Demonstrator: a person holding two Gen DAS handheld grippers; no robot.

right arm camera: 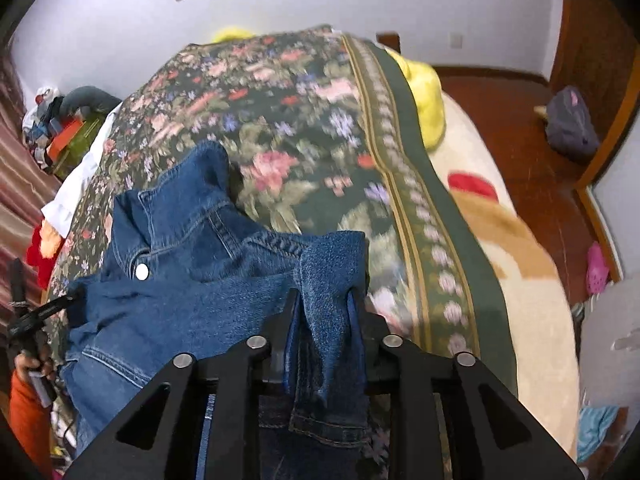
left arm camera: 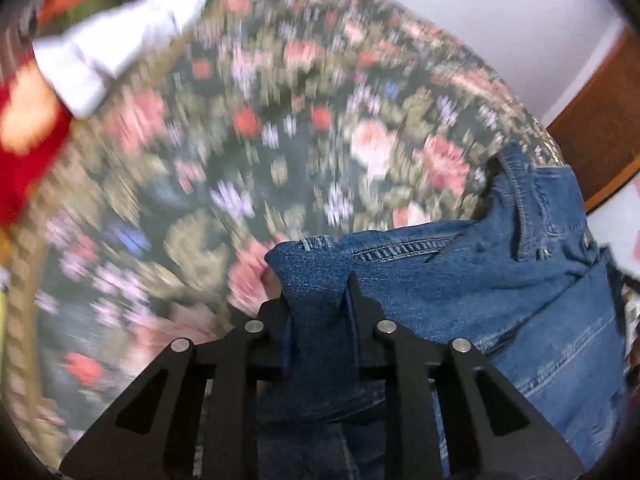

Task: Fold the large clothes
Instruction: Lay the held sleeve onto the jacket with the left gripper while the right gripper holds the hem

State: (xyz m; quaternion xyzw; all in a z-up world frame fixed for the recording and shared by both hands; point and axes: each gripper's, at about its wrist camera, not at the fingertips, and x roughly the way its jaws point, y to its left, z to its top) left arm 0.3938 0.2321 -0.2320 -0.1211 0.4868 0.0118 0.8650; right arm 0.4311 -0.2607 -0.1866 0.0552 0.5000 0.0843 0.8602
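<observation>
Pinching denim, the left gripper is closed on a bunched edge of the denim jacket, and the right gripper is likewise clamped on another fold of it. Between them the jacket hangs crumpled, its collar and a metal button showing, at the near end of the bed's floral bedspread. Folding looks barely begun: no neat fold is visible, so spreading it flat and folding it remain. Beyond lies a white cloth.
</observation>
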